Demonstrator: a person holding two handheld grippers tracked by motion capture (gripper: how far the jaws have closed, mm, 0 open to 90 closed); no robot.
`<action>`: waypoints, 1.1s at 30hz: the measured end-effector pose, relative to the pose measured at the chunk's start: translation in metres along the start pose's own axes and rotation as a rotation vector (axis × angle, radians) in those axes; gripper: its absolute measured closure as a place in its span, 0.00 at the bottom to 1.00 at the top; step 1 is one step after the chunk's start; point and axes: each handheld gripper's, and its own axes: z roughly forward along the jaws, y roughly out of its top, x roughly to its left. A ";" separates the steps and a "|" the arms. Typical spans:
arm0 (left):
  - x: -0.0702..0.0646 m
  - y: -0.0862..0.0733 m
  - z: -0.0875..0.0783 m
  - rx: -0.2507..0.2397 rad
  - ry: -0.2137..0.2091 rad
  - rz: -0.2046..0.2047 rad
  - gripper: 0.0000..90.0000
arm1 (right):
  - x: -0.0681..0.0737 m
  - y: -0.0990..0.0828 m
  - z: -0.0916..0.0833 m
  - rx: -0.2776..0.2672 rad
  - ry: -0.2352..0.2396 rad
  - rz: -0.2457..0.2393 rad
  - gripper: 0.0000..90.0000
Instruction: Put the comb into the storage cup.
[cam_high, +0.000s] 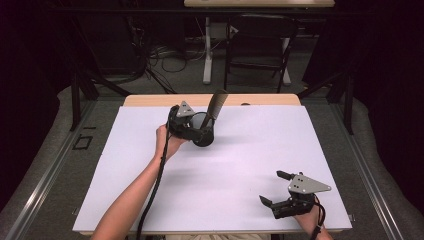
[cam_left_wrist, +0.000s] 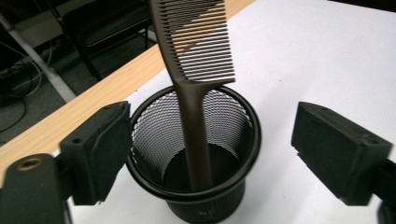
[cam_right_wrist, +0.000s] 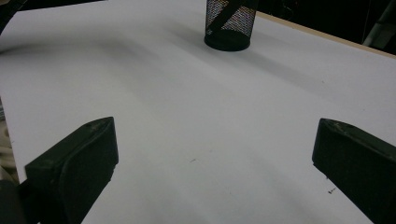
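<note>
A dark brown comb (cam_high: 216, 105) (cam_left_wrist: 196, 42) stands handle-down in a black mesh cup (cam_high: 204, 137) (cam_left_wrist: 154, 126), teeth up and leaning. My left gripper (cam_high: 197, 125) (cam_left_wrist: 215, 140) is open just behind the cup, a jaw on each side of it, and touches neither the cup nor the comb. At the near right of the table my right gripper (cam_high: 272, 187) (cam_right_wrist: 210, 163) rests open with nothing between its jaws. The right gripper view has the cup (cam_right_wrist: 229, 28) far off at the top, with the comb's handle (cam_right_wrist: 229, 14) dark behind the mesh.
A white sheet (cam_high: 225, 170) covers most of the wooden table (cam_high: 150, 100). Beyond the far edge stand a black chair (cam_high: 260, 45), a white table leg (cam_high: 207, 55) and cables on the floor. Dark frame posts flank the table at both sides.
</note>
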 end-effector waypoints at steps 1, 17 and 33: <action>-0.001 0.000 -0.001 0.005 -0.001 0.004 0.10 | 0.000 0.000 0.000 0.000 0.000 0.000 0.00; -0.002 -0.011 -0.024 0.046 0.010 -0.021 0.01 | 0.000 0.000 0.000 -0.001 -0.003 0.004 0.00; -0.010 -0.025 -0.046 0.061 0.024 -0.014 0.00 | 0.000 0.000 0.000 0.008 -0.003 0.006 0.00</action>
